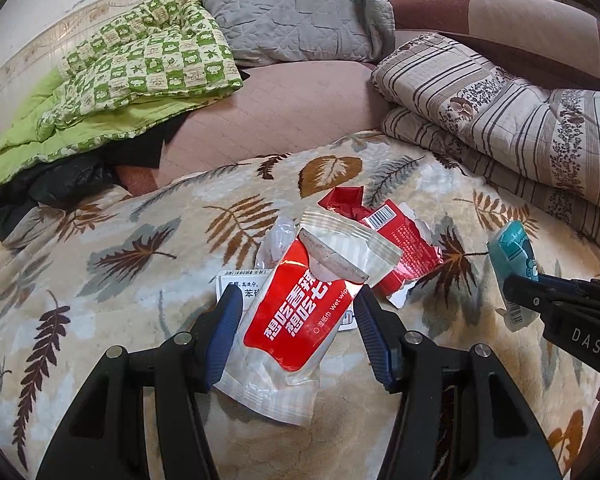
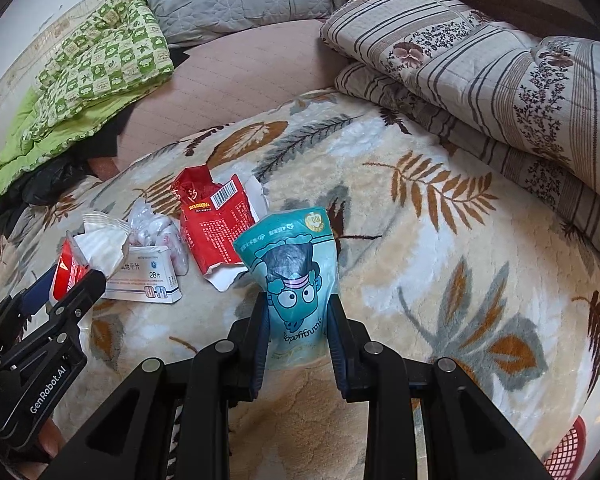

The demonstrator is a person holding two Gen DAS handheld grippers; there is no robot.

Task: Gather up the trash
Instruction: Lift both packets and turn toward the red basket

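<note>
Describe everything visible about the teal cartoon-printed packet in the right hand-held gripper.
The teal packet is a soft, glossy plastic pouch printed with a wide-eyed cartoon face, a round badge near its far end and script lettering near the jaws. It looks crumpled and mostly empty. The right hand-held gripper pinches its lower part between both blue pads, holding it upright above the leaf-patterned blanket; nothing else touches it.

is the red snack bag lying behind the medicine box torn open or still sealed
Torn open: the red snack bag lies flat on the leaf-print blanket with ragged ripped edges and its white lining showing.
</note>
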